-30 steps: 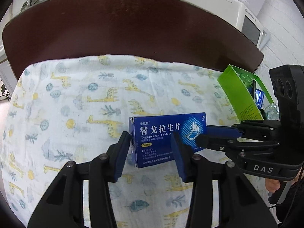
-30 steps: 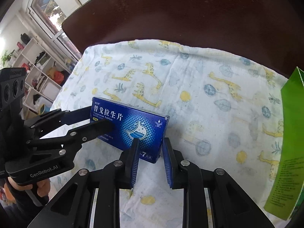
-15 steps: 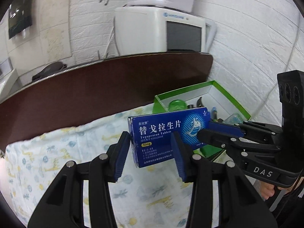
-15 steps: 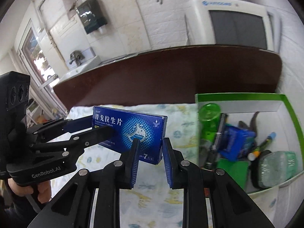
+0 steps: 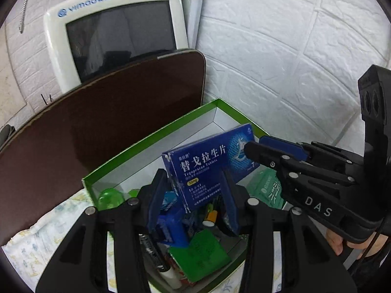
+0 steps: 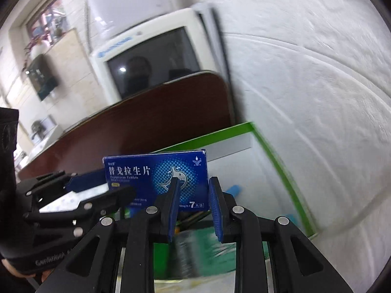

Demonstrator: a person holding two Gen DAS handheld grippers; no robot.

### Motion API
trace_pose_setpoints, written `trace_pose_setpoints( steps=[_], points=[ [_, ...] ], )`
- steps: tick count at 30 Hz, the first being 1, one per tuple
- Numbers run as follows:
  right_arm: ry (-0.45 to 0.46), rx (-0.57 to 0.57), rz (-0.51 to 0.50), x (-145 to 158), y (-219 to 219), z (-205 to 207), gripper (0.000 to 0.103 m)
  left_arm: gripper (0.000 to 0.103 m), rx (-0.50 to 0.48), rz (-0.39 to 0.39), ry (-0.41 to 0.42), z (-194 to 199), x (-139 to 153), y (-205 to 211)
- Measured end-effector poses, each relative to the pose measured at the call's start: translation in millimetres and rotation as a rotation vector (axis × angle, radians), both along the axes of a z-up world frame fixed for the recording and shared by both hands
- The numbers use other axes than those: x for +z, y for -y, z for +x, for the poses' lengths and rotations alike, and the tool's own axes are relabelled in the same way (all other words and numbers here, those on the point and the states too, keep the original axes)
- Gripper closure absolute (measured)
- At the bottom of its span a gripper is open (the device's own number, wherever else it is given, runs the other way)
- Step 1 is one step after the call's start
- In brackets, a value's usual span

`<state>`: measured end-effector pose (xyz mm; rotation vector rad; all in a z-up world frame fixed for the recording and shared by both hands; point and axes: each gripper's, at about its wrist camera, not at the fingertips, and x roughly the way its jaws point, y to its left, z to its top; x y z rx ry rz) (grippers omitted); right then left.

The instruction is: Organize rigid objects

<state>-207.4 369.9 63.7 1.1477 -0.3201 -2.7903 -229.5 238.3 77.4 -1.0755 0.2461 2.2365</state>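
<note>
**Now over the bin: the tablet carton arrives**

Together we are holding the flat blue cardboard tablet carton [image 5: 210,163] between both tools, and it is hanging upright and slightly tilted above the green-rimmed open cardboard box [image 5: 149,136]. A second ago it was sitting low over the giraffe-print cloth [image 5: 31,244] on the dark brown desk [image 5: 97,112]; since then we have been swinging it across, so the lift and carry look done. Our left tool [image 5: 193,202] is clamped on the carton's left end, and our right tool [image 6: 193,210] is pinching its right end. Below, the box is already holding green bottles [image 5: 110,195], a blue packet [image 5: 171,227] and a green packet [image 5: 200,254]. Lowering and letting go is probably what remains.
</note>
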Motion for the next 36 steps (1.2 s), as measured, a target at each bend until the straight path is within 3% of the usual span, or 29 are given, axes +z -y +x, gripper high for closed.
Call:
trace_pose_setpoints(
  steps=[5, 9, 12, 13, 14, 17, 28, 36],
  points=[
    [0.025, -0.071, 0.08, -19, -3, -8, 0.077, 0.059, 0.066, -0.054, -0.005, -5, -13, 0],
    [0.011, -0.061, 0.066, -22, 0, 5, 0.077, 0.057, 0.117, -0.077, -0.051, 7, -9, 19],
    [-0.021, -0.056, 0.053, -18, 2, 21, 0.077, 0.045, 0.14, -0.08, -0.093, 23, 0, 34],
    [-0.032, -0.053, 0.047, -15, 2, 30, 0.073, 0.038, 0.144, -0.077, -0.111, 29, 3, 38],
    [-0.045, -0.047, 0.041, -13, 4, 39, 0.061, 0.033, 0.147, -0.071, -0.129, 35, 7, 42],
    [-0.097, -0.029, 0.045, -1, 16, 65, 0.037, 0.029, 0.157, -0.05, -0.161, 56, 16, 53],
    [-0.106, 0.0, 0.094, 16, 43, 127, 0.027, 0.003, 0.293, -0.066, -0.178, 109, 10, 89],
    [-0.072, 0.033, 0.155, 7, 69, 158, 0.026, 0.002, 0.33, -0.056, -0.121, 142, -10, 128]
  ],
)
